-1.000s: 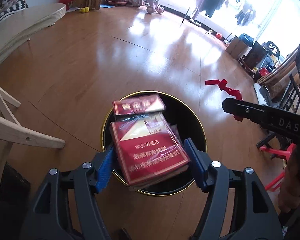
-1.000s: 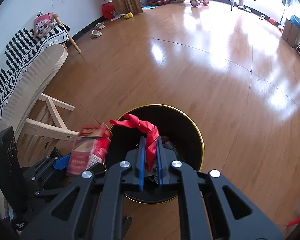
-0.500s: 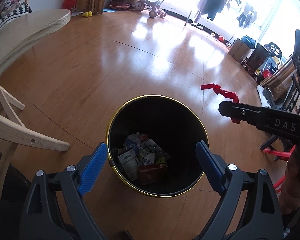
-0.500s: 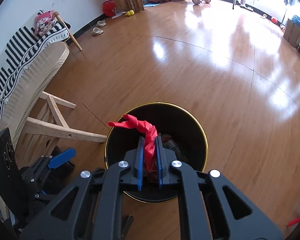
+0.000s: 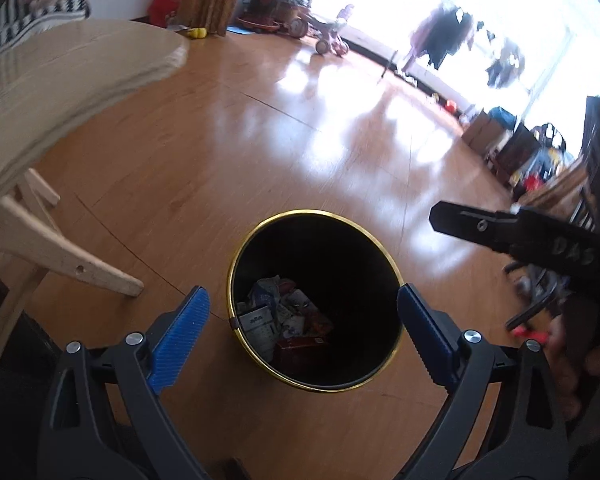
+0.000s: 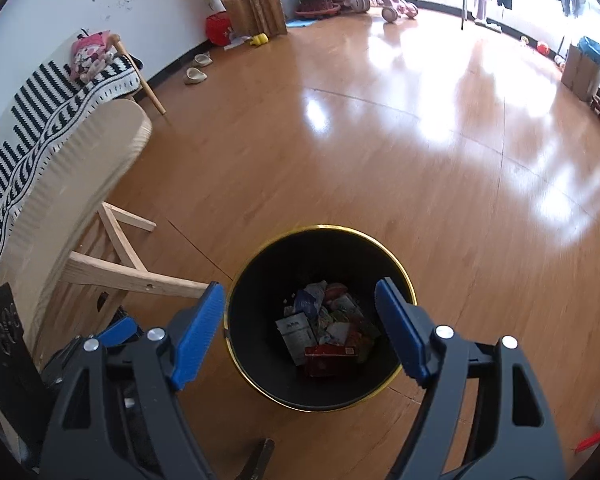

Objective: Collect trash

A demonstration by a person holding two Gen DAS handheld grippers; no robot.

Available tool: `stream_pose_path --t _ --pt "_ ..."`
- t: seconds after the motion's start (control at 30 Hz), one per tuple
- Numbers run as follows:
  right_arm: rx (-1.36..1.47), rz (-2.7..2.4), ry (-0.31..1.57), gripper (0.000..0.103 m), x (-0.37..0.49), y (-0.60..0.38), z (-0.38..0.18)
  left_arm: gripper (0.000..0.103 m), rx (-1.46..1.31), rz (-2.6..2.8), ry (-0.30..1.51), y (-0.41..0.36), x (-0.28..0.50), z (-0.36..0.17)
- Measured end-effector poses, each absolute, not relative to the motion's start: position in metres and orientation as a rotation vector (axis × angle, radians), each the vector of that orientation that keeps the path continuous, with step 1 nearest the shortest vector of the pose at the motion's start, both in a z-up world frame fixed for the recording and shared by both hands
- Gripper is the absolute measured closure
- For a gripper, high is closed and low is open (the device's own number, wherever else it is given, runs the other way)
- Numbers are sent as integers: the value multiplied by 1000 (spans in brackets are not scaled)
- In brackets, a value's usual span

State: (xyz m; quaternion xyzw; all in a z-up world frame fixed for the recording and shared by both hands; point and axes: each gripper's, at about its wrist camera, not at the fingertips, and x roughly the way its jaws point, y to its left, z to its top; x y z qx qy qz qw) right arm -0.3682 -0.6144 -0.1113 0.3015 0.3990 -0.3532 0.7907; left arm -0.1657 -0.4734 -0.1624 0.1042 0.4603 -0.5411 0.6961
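Gold-rimmed and black inside, the trash bin point(image 5: 315, 300) stands on the wooden floor point(image 5: 228, 152) right under my left gripper point(image 5: 302, 328), whose blue fingers point(image 5: 180, 332) are spread wide with nothing between them. From this left wrist view I see crumpled wrappers point(image 5: 276, 308) and a red cigarette pack point(image 5: 300, 350) lying at the bottom of the bin, so that trash is where it belongs. My right gripper point(image 5: 520, 232) shows at the right edge as a dark bar; from here I cannot tell how its fingers stand. The pale wooden desk point(image 5: 60, 92) sits to the left, its leg point(image 5: 64, 256) near the bin but apart from it. From the right wrist view, the right gripper point(image 6: 300, 328) is also directly above the bin point(image 6: 320, 316), fingers point(image 6: 198, 330) wide apart and empty, the same heap of wrappers point(image 6: 324, 320) and the red pack point(image 6: 330, 360) visible below. A red scrap point(image 6: 592, 438) lies on the floor at the far right edge. I judge both drops done; to finish well, I should lift straight up clear of the rim, keep the fingers open, and swing toward that red scrap without knocking the bin or the desk leg.
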Motion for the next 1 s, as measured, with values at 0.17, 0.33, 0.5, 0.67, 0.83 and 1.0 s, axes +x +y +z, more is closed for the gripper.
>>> stream_pose_path --t 0.17,0.33,0.5,0.67,0.83,1.0 --pt "578 -709 841 19 -337 -593 -85 11 265 -1094 975 -414 -132 -119" --pt "502 -592 821 18 -278 -555 -62 7 180 -827 921 -302 -65 -74" --pt "397 -410 813 17 -199 -489 -41 7 74 -514 868 -182 -15 -53" --pt "287 -204 796 17 -122 -406 -20 7 13 -215 816 -65 7 -34" --pt "219 -48 791 17 -68 -333 -11 7 22 -29 788 6 5 -24" --pt "187 58 802 17 -40 -278 -10 7 -16 63 806 53 7 -25"
